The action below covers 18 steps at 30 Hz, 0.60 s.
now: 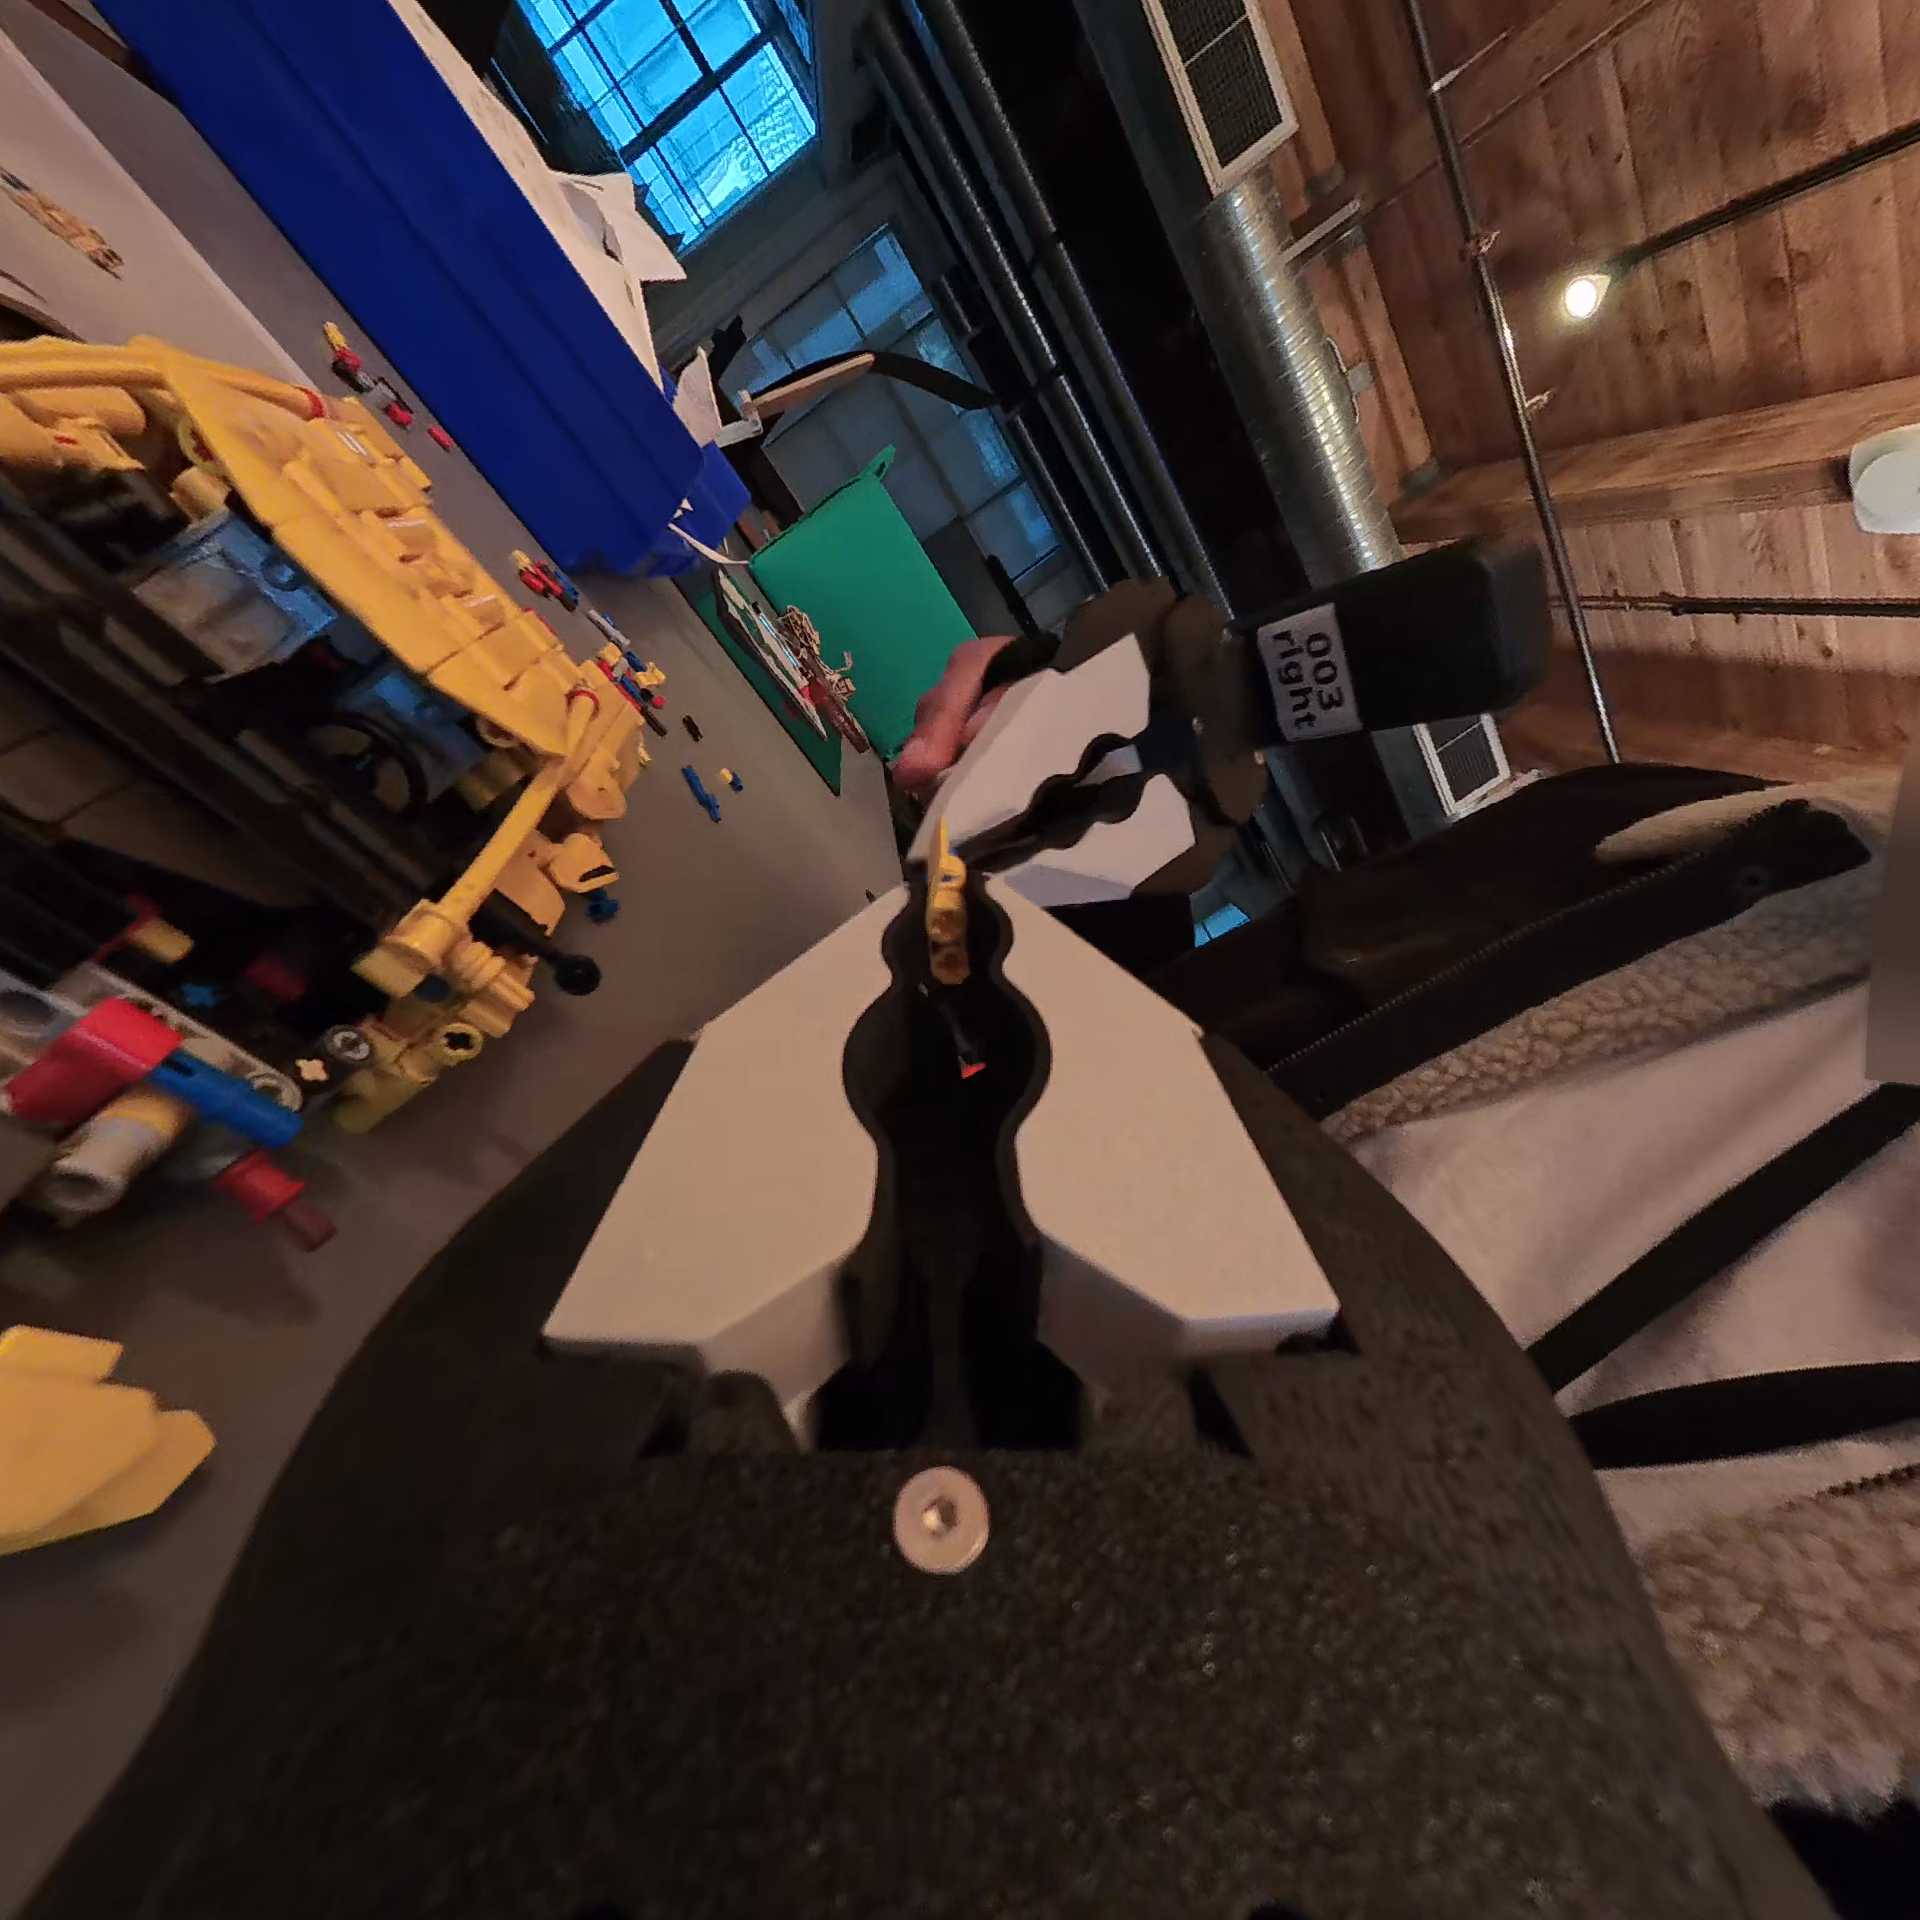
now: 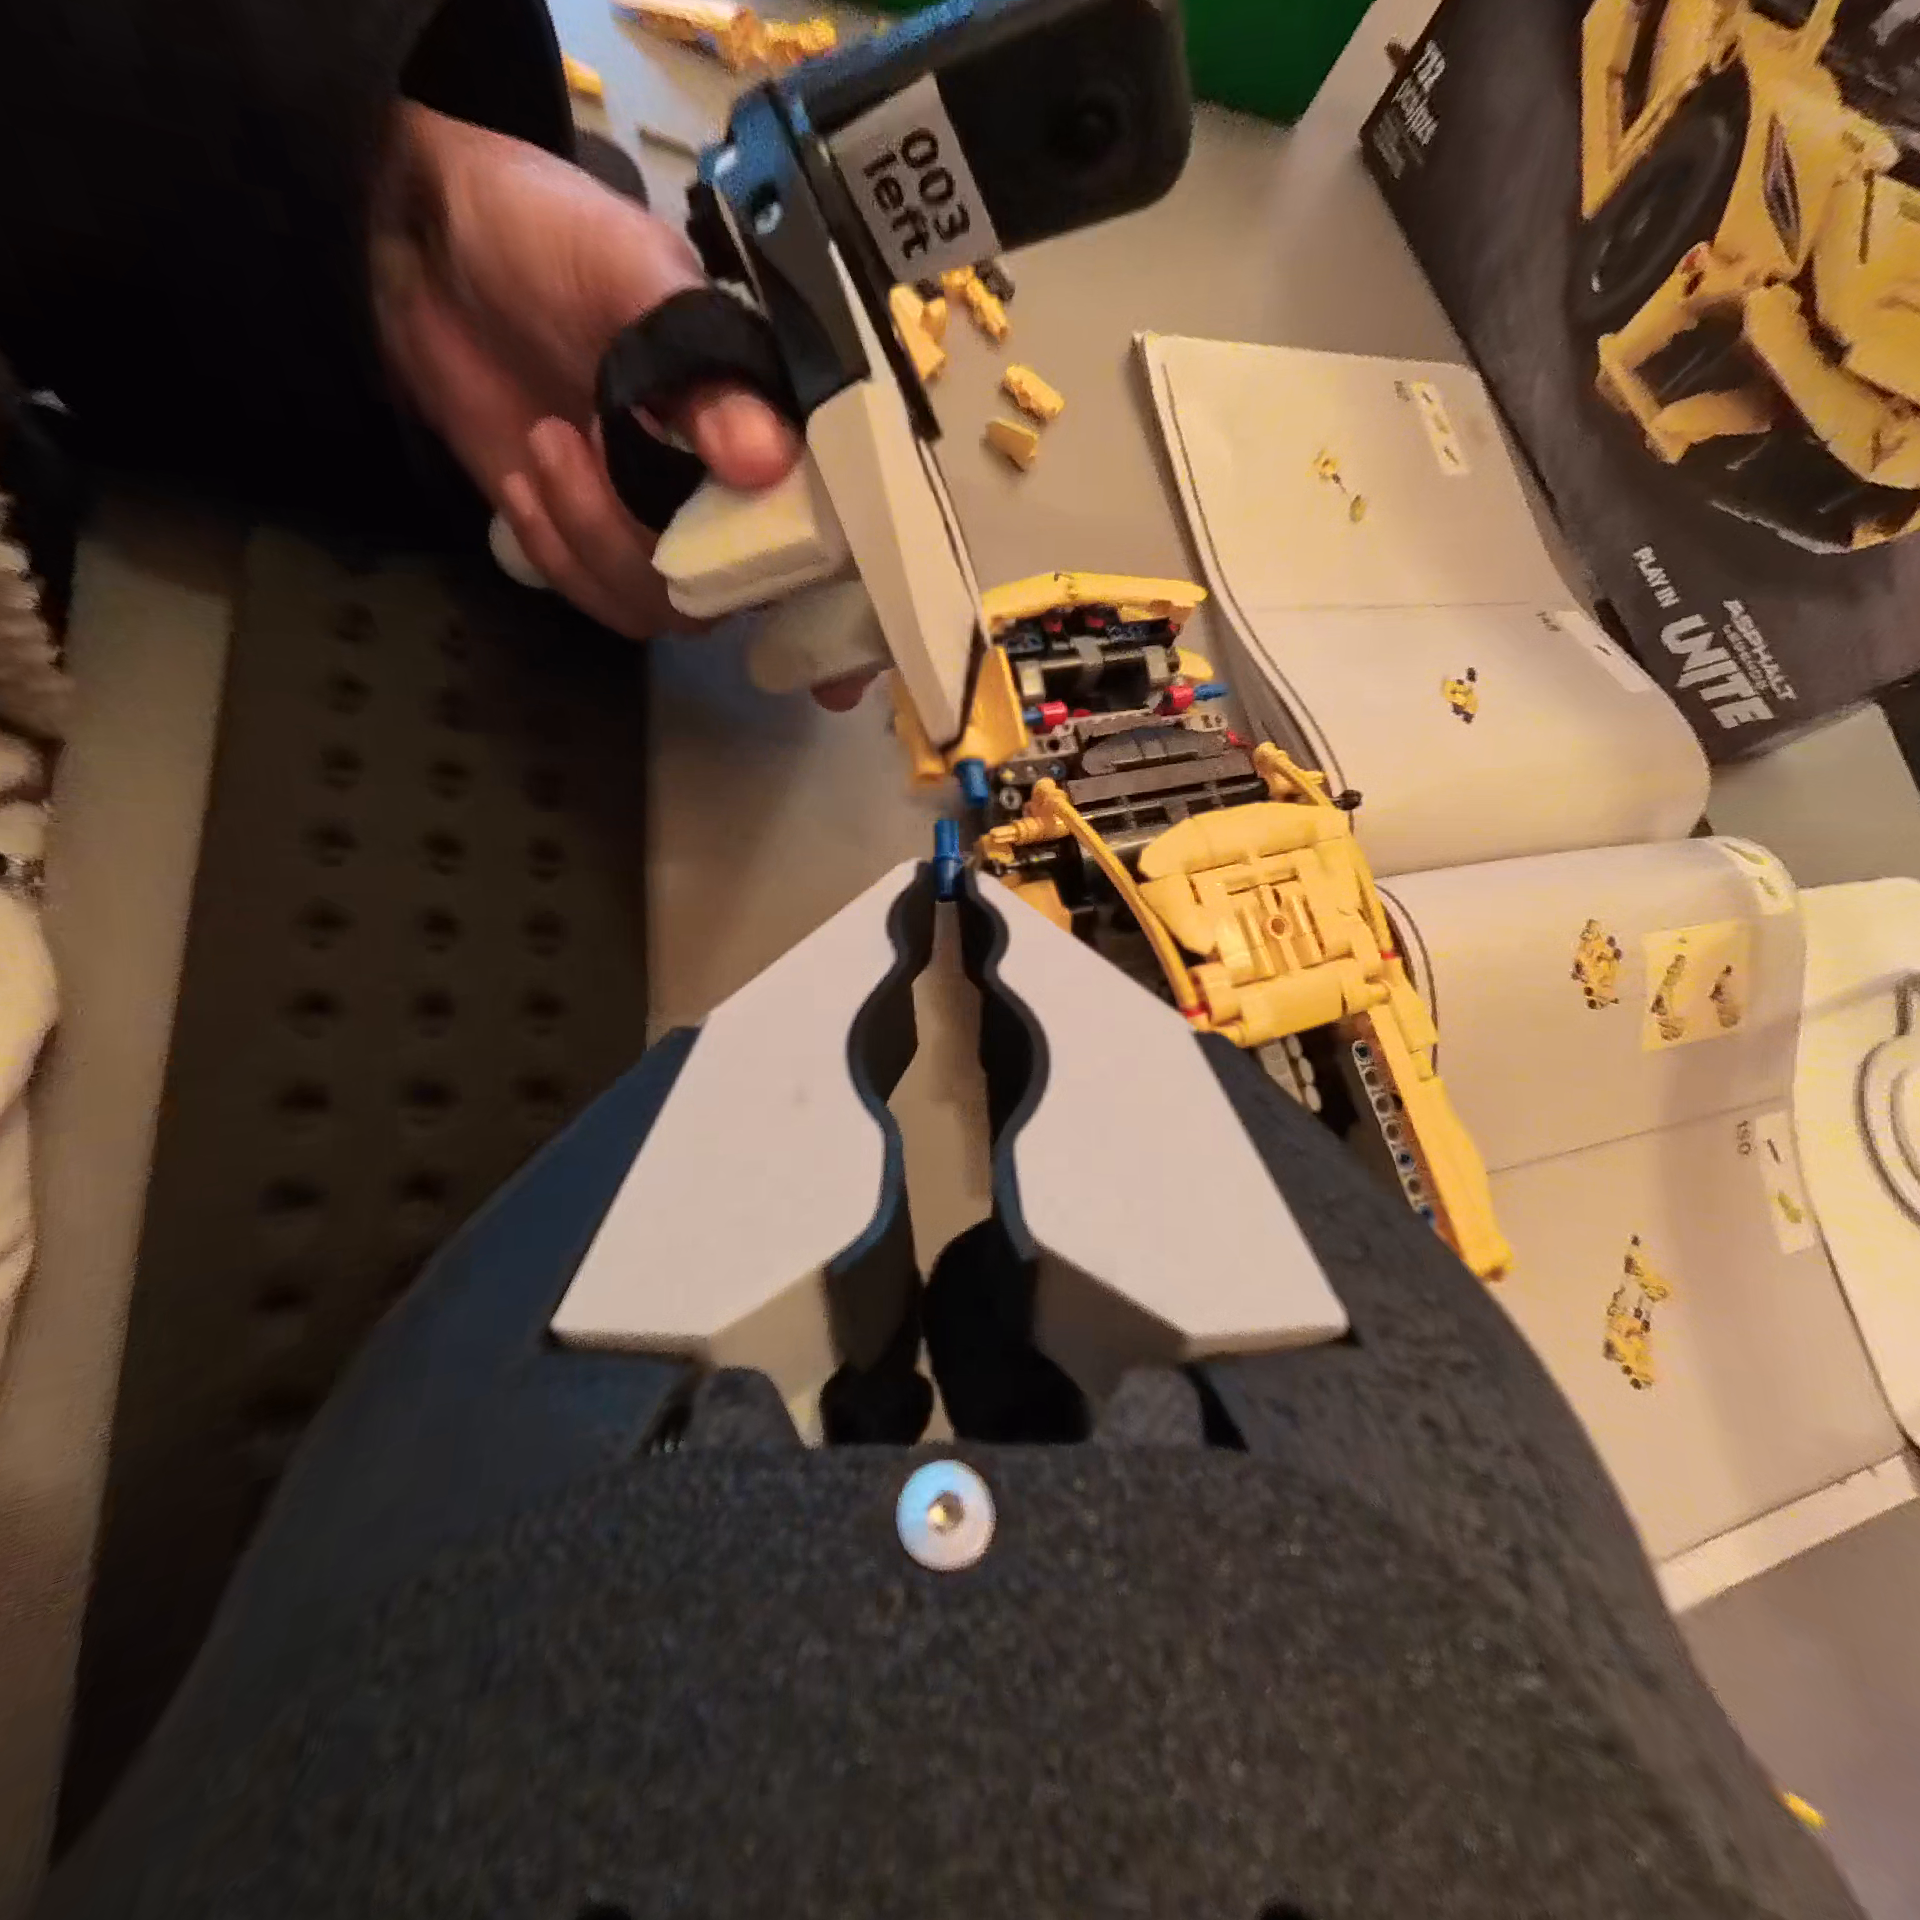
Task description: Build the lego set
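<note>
Grey table, with the yellow car model as reference. Right gripper, clamped on a blue pin, sits just beside the model's near flank. Left gripper pinches a small yellow piece, apparently presented for pinning.

Close wrist views — shared yellow car

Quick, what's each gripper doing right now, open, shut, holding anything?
Left gripper: shut on a small yellow plastic lego piece.
Right gripper: shut on a small blue plastic lego pin.
</note>
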Tool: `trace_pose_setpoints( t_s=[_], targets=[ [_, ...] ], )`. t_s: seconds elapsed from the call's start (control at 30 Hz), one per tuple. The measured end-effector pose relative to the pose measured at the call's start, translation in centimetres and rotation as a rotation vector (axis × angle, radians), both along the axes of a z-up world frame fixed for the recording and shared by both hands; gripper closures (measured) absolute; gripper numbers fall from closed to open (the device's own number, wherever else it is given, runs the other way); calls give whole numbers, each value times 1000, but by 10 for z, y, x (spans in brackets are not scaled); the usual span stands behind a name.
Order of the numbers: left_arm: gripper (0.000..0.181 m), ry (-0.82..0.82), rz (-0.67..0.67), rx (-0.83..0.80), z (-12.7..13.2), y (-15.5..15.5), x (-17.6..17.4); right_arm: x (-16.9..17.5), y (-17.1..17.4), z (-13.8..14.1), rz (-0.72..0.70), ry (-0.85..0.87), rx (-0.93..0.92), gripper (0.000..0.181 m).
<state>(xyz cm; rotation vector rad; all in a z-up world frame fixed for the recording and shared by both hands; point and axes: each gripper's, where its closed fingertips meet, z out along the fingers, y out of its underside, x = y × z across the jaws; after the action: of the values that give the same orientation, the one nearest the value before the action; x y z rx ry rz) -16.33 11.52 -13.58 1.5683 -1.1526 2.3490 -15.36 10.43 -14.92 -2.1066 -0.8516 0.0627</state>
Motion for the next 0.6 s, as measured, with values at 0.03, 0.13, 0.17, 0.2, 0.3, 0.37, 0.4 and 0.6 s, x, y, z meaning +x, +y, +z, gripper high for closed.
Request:
trace_pose_setpoints(
  t_s=[0.03,0.13,0.17,0.2,0.3,0.37,0.4,0.6],
  targets=[
    [175,-2,-1,-3,0,0,0,0,1,-3,9,-17,-16,178],
    [175,-2,0,-3,0,0,0,-9,2,-3,45,17,-29,178],
    [175,-9,4,-13,2,1,-1,-9,3,1,43,17,-8,178],
    [175,-9,4,-19,2,2,-1,-10,4,2,46,15,6,178],
    [175,-16,0,-5,2,0,-1,-6,7,1,27,8,2,178],
    [175,-22,4,13,2,-1,-1,-6,6,1,30,23,-11,178],
    [175,-27,6,19,3,-1,-1,-7,4,1,39,29,-17,179],
    [175,-27,14,33,2,0,-1,-8,4,4,44,25,-16,178]
  ],
)
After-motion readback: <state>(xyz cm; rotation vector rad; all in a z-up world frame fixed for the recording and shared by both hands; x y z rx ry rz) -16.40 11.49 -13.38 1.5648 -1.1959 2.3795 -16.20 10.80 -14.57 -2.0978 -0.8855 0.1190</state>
